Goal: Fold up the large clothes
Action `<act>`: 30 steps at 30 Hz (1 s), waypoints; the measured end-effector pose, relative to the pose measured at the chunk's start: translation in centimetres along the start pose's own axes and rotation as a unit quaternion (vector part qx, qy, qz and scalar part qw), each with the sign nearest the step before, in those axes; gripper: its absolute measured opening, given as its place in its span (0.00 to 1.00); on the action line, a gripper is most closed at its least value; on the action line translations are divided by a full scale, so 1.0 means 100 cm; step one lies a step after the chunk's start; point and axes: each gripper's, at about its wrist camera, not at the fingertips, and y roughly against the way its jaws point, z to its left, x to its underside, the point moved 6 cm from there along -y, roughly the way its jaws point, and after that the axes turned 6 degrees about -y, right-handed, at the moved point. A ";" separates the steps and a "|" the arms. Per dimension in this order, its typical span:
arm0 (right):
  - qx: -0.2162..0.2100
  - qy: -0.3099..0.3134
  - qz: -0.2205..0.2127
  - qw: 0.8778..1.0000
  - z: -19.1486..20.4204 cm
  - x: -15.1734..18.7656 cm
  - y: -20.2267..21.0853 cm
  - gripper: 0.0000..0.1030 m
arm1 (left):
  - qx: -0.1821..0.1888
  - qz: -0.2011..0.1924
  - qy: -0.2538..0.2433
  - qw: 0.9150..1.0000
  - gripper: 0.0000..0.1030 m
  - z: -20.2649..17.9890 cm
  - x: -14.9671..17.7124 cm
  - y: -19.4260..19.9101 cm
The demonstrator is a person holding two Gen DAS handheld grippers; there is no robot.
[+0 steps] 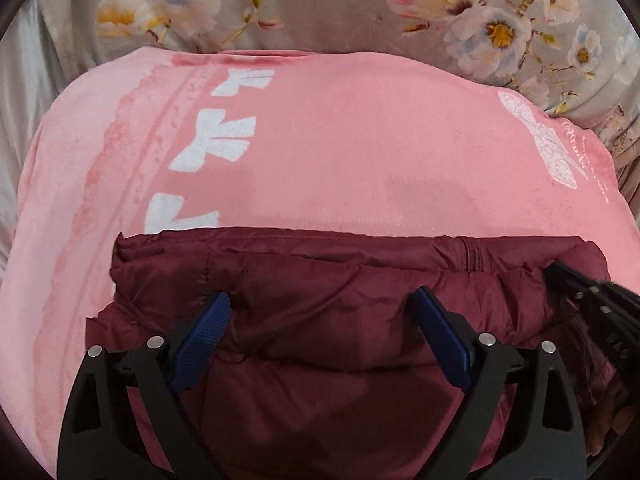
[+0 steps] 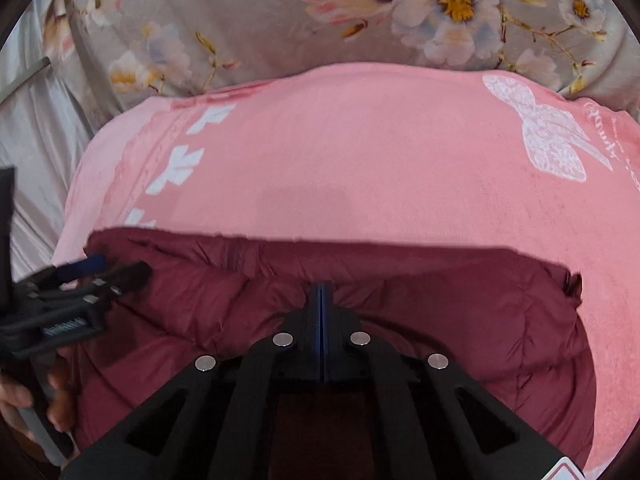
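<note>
So counting it up: one maroon puffer jacket (image 1: 320, 320), one pink blanket (image 1: 340, 152) under it, one grey floral sheet (image 1: 320, 0) beyond that, and two grippers.

The jacket is lying in a folded, puffy bundle on the near part of the blanket, with its far edge running fairly straight across. It's looking shiny and quilted, with creases all over, and a short bit of zipper (image 1: 468, 256) is showing near the far edge in the left wrist view. The blanket is showing a column of white leaf-ish shapes on one side and a white lacy bow (image 2: 552, 140) on the other.

The left gripper (image 1: 324, 312) is hovering over the jacket with its blue pads (image 1: 436, 328) spread wide, nothing pinched between them. The right gripper (image 2: 322, 292) is sitting with its pads pressed flat together, no fabric caught in there. Each one is poking into the edge of the other's view, and a hand (image 2: 36, 396) is gripping the left one's handle.
</note>
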 end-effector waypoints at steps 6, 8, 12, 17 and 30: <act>0.015 0.016 -0.004 1.000 -0.005 -0.003 -0.012 0.00 | -0.004 0.015 0.013 1.000 0.89 0.006 0.000 -0.029; 0.008 0.007 0.009 1.000 -0.010 0.002 -0.021 0.00 | -0.007 0.011 0.012 1.000 0.90 0.005 0.003 -0.035; 0.008 -0.001 0.018 1.000 -0.013 0.007 -0.037 0.00 | -0.014 0.001 0.014 1.000 0.92 0.004 0.005 -0.043; 0.008 -0.003 0.020 1.000 -0.013 0.012 -0.052 0.00 | -0.016 -0.011 0.020 1.000 0.93 0.006 0.005 -0.049; 0.023 0.011 0.011 1.000 -0.011 0.015 -0.057 0.00 | -0.043 -0.006 0.000 0.999 0.95 0.000 0.006 -0.055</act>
